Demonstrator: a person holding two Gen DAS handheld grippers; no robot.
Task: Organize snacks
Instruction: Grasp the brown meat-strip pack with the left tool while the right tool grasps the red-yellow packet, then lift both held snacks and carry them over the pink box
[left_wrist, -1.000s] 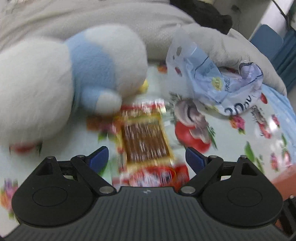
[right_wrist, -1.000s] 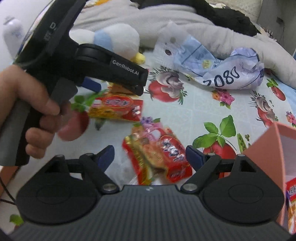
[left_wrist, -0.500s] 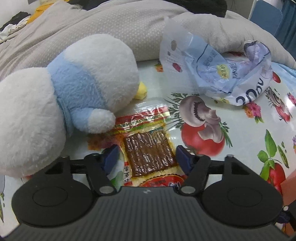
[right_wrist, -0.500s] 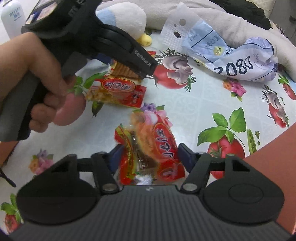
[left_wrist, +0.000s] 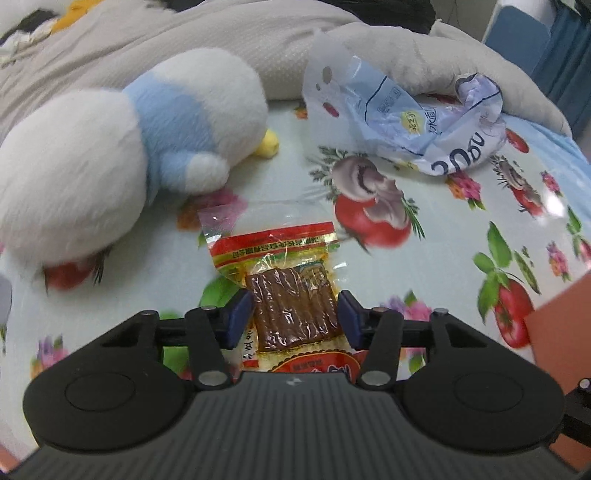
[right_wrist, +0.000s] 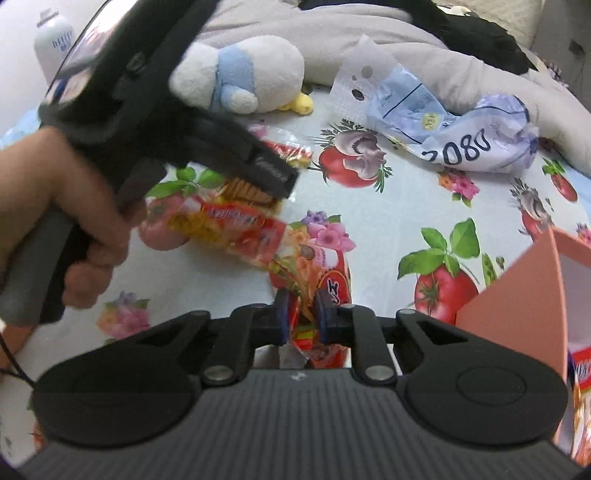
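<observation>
My left gripper (left_wrist: 295, 317) is shut on a red and yellow snack packet (left_wrist: 291, 306) with brown strips inside, held above the flowered cloth. The same gripper (right_wrist: 273, 177) and packet (right_wrist: 236, 221) show in the right wrist view, raised off the cloth. My right gripper (right_wrist: 300, 314) is shut on a second crumpled red and orange snack packet (right_wrist: 325, 280), pinched between its blue pads. A pink box (right_wrist: 517, 295) stands at the right with snack packets inside.
A white and blue plush toy (left_wrist: 122, 147) lies at the left. A crumpled pale blue bag (left_wrist: 417, 125) lies at the back right. A grey blanket (left_wrist: 221, 37) runs along the far edge. A white bottle (right_wrist: 55, 44) stands far left.
Both grippers closed from open onto their packets. The left gripper lifted its packet up and back from the plush toy. The right packet is squeezed narrow between the pads.
</observation>
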